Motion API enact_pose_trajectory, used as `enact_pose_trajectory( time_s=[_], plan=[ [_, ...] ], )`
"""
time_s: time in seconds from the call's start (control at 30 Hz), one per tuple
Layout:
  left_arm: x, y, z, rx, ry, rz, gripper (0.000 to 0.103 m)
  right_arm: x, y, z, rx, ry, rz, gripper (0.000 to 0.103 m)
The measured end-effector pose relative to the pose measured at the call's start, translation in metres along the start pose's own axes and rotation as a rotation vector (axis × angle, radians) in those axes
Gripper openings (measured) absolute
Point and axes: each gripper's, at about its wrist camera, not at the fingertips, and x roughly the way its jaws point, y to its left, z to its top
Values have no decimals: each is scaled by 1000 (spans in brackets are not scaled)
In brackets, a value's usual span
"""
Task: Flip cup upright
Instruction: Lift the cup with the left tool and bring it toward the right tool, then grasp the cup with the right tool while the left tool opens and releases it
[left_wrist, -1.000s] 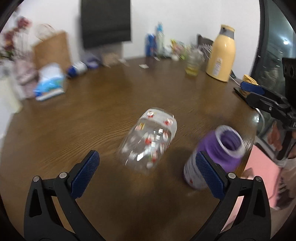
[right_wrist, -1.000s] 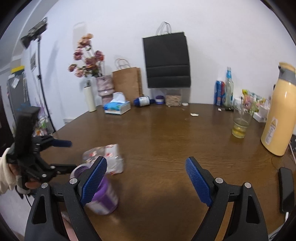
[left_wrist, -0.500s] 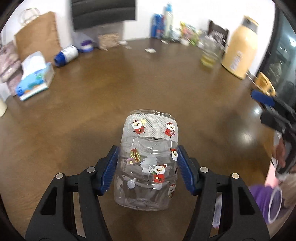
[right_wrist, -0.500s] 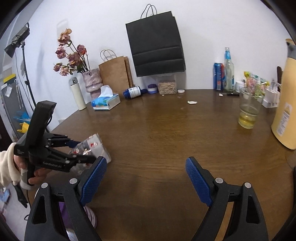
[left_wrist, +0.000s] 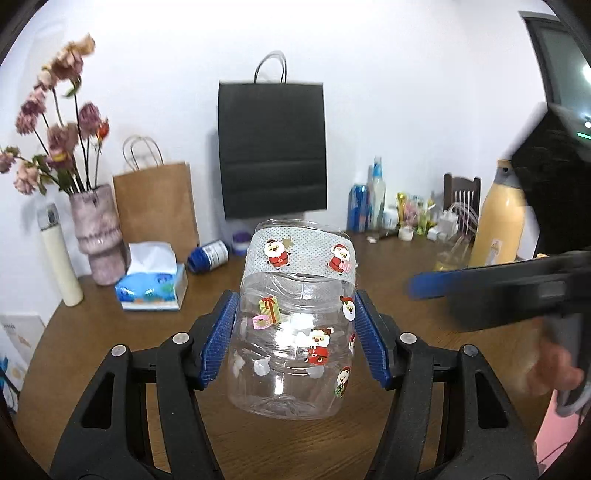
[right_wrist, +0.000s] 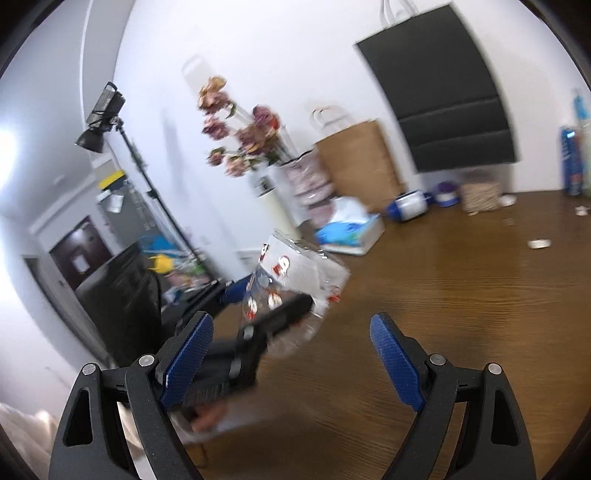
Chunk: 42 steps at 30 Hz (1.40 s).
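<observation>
Cup (left_wrist: 295, 325) and left gripper (left_wrist: 293, 332) come first, at the left. The clear cup, dotted with little Santa stickers, is held right between the two blue pads (left_wrist: 218, 343) of the left gripper, one pad pressed on each side wall. It is squeezed about halfway up its body. The cup is lifted off the brown table (left_wrist: 110, 325), above the near edge. Its long axis runs up and a little away from the gripper, so it is tilted, not straight. The open rim with the white band is seen at the top, and the thick clear bottom is at the low end. So the cup looks nearly turned the right way up. It still has to be tipped straight and set down on its bottom.

Further right, the right gripper (right_wrist: 291, 362) is seen wide open, with nothing between its blue pads. Nothing is touched by it. It is held beside the cup, near the right side of the table's near edge. The cup (right_wrist: 295, 284) is seen ahead of it and a little to its left, blurred. The left gripper is the nearer one, since the cup is already held by it.
</observation>
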Motion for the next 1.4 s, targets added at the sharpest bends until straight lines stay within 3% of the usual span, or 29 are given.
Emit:
enact_pose_trajectory(
  time_s=[0.17, 0.3, 0.37, 0.47, 0.77, 0.83, 0.9, 1.03, 1.13, 1.23, 1.4],
  plan=[
    [-20, 0, -9, 25, -27, 10, 59, 54, -16, -2, 209, 132, 127, 91],
    [-32, 5, -13, -14, -31, 7, 59, 71, -19, -13, 335, 154, 179, 91],
    [-39, 8, -15, -39, -43, 3, 59, 73, -14, -16, 354, 164, 193, 90],
    [-45, 12, -19, -57, -42, -12, 59, 73, -6, -17, 351, 162, 233, 71],
    [-72, 12, -27, -100, -82, -25, 60, 64, 21, -23, 304, 162, 251, 68],
    [-75, 13, -28, -114, -80, -36, 61, 62, 26, -25, 282, 157, 248, 67],
    [-78, 13, -30, -123, -70, -59, 71, 57, 34, -27, 236, 140, 222, 66],
    [-86, 14, -32, -99, -16, -163, 79, 35, 69, -32, -31, 48, 83, 66],
    [-95, 6, -42, -45, -33, -172, 59, 26, 96, -47, -243, 35, 15, 67],
    [-96, -12, -55, 25, -27, -102, 59, 25, 109, -68, -380, 20, -62, 68],
    [-85, -17, -73, -31, 22, -97, 58, 31, 82, -83, -310, 30, -4, 69]
  ],
)
